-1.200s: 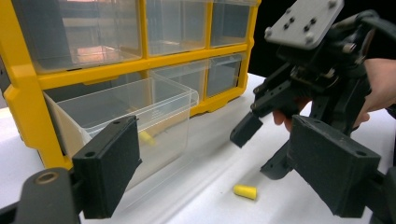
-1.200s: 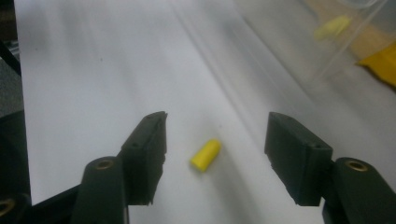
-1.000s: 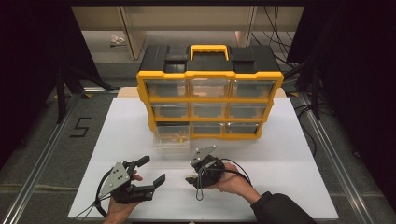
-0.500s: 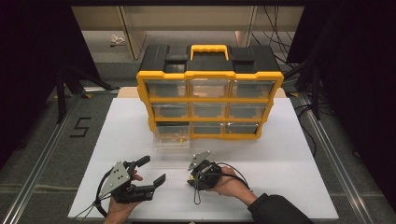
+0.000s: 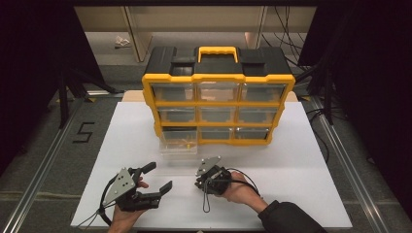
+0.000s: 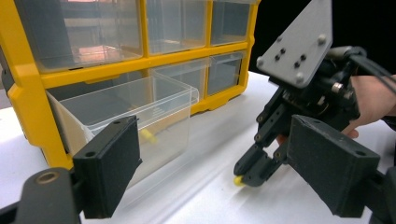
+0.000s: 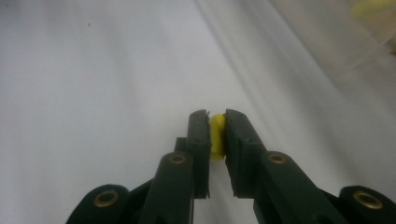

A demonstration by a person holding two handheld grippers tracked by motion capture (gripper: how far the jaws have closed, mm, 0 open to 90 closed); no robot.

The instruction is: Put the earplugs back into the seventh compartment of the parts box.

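Note:
My right gripper (image 7: 216, 122) is shut on a small yellow piece (image 7: 217, 135), with its jaw tips down at the white table. In the left gripper view the same right gripper (image 6: 254, 170) holds the yellow piece (image 6: 239, 180) against the tabletop. It sits in front of the organizer in the high view, right gripper (image 5: 201, 183). My left gripper (image 5: 159, 175) rests open to its left, nothing between its jaws. A clear drawer (image 5: 179, 143) stands pulled out of the yellow-and-black organizer (image 5: 218, 77), with another yellow piece (image 6: 148, 135) inside it.
The organizer stands at the back middle of the white table (image 5: 301, 160), its other clear drawers pushed in. Bare table surface lies right of my right hand and left of the drawer. Grey floor and metal rails (image 5: 43, 160) flank the table.
My right gripper has dipped slightly lower and nearer to the table's front edge. The left gripper and the drawer have stayed put.

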